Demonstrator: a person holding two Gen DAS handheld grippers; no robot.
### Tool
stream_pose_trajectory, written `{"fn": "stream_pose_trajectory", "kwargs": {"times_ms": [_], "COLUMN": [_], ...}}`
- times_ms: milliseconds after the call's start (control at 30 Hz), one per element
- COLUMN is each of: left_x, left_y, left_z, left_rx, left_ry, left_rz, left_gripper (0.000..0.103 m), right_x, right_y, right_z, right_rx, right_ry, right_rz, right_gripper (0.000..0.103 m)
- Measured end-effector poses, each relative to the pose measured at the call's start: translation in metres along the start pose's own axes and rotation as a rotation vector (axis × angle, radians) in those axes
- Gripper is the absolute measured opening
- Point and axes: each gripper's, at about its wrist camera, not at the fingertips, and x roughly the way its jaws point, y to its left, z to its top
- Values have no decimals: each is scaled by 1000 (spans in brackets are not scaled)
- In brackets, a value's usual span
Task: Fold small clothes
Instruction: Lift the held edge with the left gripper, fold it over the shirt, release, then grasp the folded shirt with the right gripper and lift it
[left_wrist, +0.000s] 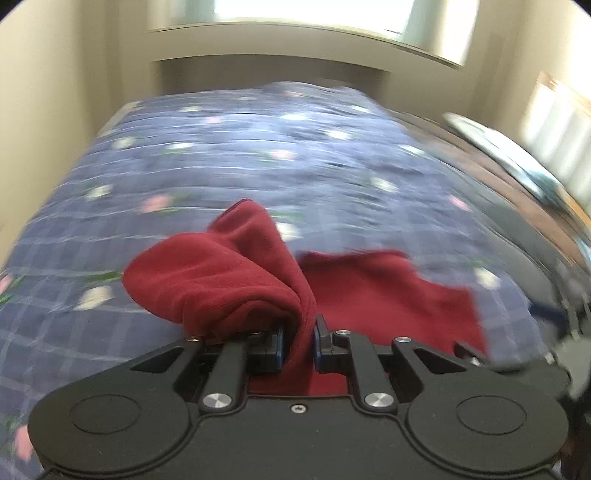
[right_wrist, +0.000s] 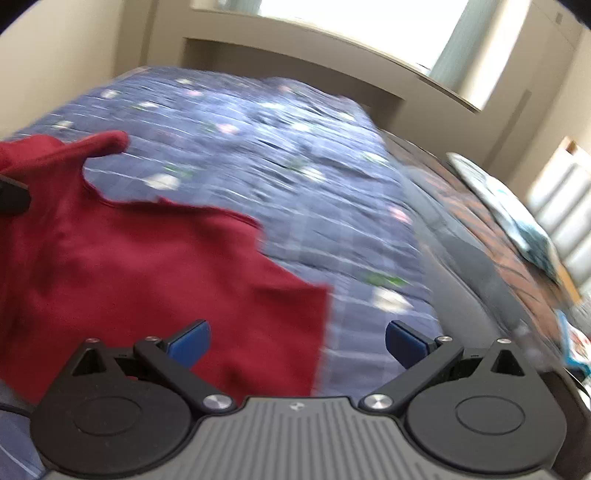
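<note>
A small dark red garment (left_wrist: 388, 295) lies on a blue checked bedspread with flowers (left_wrist: 258, 155). My left gripper (left_wrist: 298, 343) is shut on a bunched fold of the garment, and the lifted cloth drapes over its left finger. In the right wrist view the red garment (right_wrist: 147, 266) spreads flat over the left half of the bedspread (right_wrist: 295, 155), with a sleeve (right_wrist: 99, 144) reaching to the far left. My right gripper (right_wrist: 297, 341) is open and empty, just above the garment's right edge. Both views are blurred by motion.
A pale headboard (left_wrist: 273, 70) and a bright window (left_wrist: 314, 11) stand at the far end of the bed. A dark wooden bed edge (right_wrist: 480, 229) runs along the right with a light patterned object (right_wrist: 509, 206) on it. A cream wall (left_wrist: 44, 92) borders the left.
</note>
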Motion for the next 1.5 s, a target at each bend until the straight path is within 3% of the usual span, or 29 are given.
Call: {"fn": "stream_pose_trajectory", "kwargs": {"times_ms": [200,333,500,667,733,867,1133,1267,1400,1500], "left_x": [33,44,42,33,25,11,4,4,5,4], "left_y": [-61,-65,-62,-55,-48,-26,38,70,86,94], "left_z": [-25,-35,-41,-43,-45,-52,-76,-82,-84,-82], "left_rx": [135,80,-6,-88,-121,-212,-468,-565,-590,-603], "left_ry": [127,196,216,218,210,213,246,246,251,245], "left_rz": [-141,-192,-250,-254,-237,-189,34,123,201,214], "left_gripper": [21,30,67,85,91,93,98,98,98,98], "right_x": [5,6,14,20,18,13,-7,-11,-4,5], "right_y": [-39,-49,-51,-46,-40,-19,29,59,91,95], "right_z": [-31,-42,-37,-18,-9,12,47,56,54,51], "right_rx": [49,73,99,114,111,66,20,-41,-106,-68], "right_ry": [71,92,107,78,43,-36,-156,-161,-124,-95], "right_rz": [-76,-80,-41,32,93,216,439,572,557,542], "right_gripper": [103,103,103,103,103,103,103,103,103,103]}}
